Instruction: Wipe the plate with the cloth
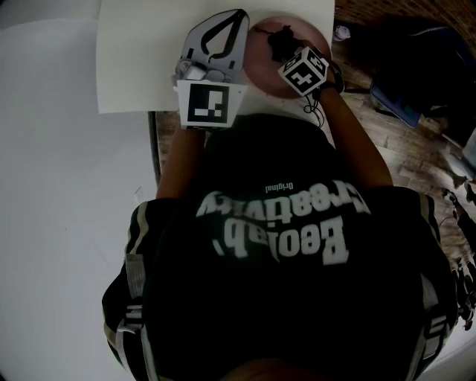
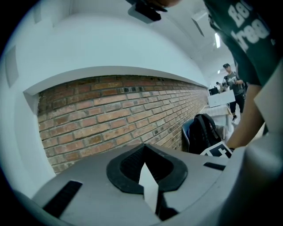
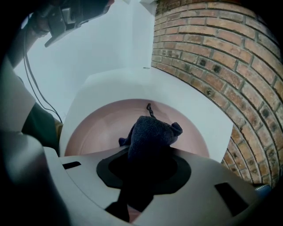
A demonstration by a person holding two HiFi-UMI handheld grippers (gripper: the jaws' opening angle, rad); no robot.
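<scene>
A round pink plate (image 1: 260, 65) (image 3: 99, 128) lies on a white table top (image 1: 149, 59) at its right edge. A dark blue cloth (image 1: 281, 39) (image 3: 152, 131) rests bunched on the plate. My right gripper (image 1: 288, 49) (image 3: 148, 155) is shut on the cloth, and its marker cube hangs over the plate's near rim. My left gripper (image 1: 236, 16) (image 2: 145, 149) lies over the table just left of the plate. Its jaws meet at the tips in a closed loop, and a white sliver shows through the gap.
A brick wall (image 3: 212, 53) (image 2: 110, 114) runs behind the table. A dark backpack (image 1: 416, 45) (image 2: 203, 130) sits on the wooden floor (image 1: 416, 156) to the right. The person's torso hides the table's near edge. People stand far off in the left gripper view.
</scene>
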